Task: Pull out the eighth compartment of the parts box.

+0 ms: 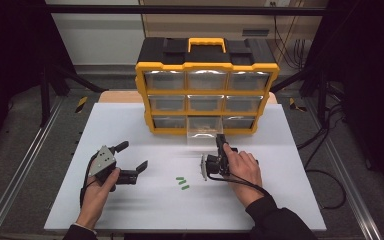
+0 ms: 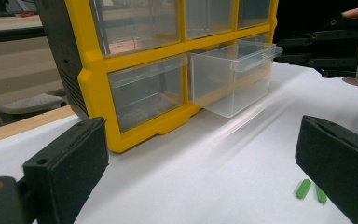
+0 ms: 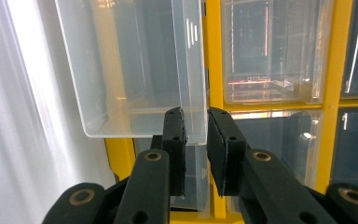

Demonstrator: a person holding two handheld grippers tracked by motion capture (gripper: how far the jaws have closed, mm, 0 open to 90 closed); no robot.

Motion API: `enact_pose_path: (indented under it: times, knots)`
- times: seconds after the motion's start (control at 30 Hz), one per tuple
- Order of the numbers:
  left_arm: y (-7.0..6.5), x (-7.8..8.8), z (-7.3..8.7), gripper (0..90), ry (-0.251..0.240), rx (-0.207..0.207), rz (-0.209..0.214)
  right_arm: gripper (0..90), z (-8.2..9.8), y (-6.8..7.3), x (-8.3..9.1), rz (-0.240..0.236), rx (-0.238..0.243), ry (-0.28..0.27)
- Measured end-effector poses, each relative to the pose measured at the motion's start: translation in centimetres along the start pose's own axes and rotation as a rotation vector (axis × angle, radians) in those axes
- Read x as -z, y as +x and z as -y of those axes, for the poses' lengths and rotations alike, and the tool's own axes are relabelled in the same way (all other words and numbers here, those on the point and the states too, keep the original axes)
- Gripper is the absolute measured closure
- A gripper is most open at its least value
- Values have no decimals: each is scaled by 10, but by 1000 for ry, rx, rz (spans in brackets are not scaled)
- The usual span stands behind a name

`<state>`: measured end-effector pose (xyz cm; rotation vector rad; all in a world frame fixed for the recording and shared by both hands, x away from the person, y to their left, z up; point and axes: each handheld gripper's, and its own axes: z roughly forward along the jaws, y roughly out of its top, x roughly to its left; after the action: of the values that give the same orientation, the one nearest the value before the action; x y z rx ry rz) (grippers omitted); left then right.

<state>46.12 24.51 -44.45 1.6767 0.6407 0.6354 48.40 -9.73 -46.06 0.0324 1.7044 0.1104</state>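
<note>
A yellow and black drawer cabinet (image 1: pixel 141 95) stands at the back of the white table (image 1: pixel 130 210). Its bottom middle clear drawer (image 1: pixel 202 134) is pulled out part way and looks empty. My right gripper (image 1: pixel 220 140) points at the drawer's front. In the right gripper view my right gripper (image 3: pixel 196 126) has its jaws closed on the drawer's clear handle lip (image 3: pixel 193 70). My left gripper (image 1: pixel 133 156) lies on the table at the left, open, with nothing between its jaws (image 2: pixel 200 163). Three small green pieces (image 1: pixel 182 183) lie between my hands.
The cabinet holds several clear drawers (image 1: pixel 206 80) in three rows, all others pushed in. The yellow frame (image 2: pixel 93 70) stands close ahead of my left gripper. Metal rails (image 1: pixel 20 170) run along both sides of the table, and cables (image 1: pixel 330 175) lie at the right.
</note>
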Motion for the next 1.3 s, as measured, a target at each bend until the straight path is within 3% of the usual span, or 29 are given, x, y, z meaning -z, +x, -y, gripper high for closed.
enact_pose_path:
  times: [0.73,1.0,1.3]
  knots:
    - [0,0,0,20,-2,4,-1,759,-1,4,9,-3,3,-15]
    - [0,0,0,20,-1,2,-2,498,3,3,13,-18,-117,8]
    - [0,0,0,20,6,-5,-4,323,19,-2,19,-36,-258,48]
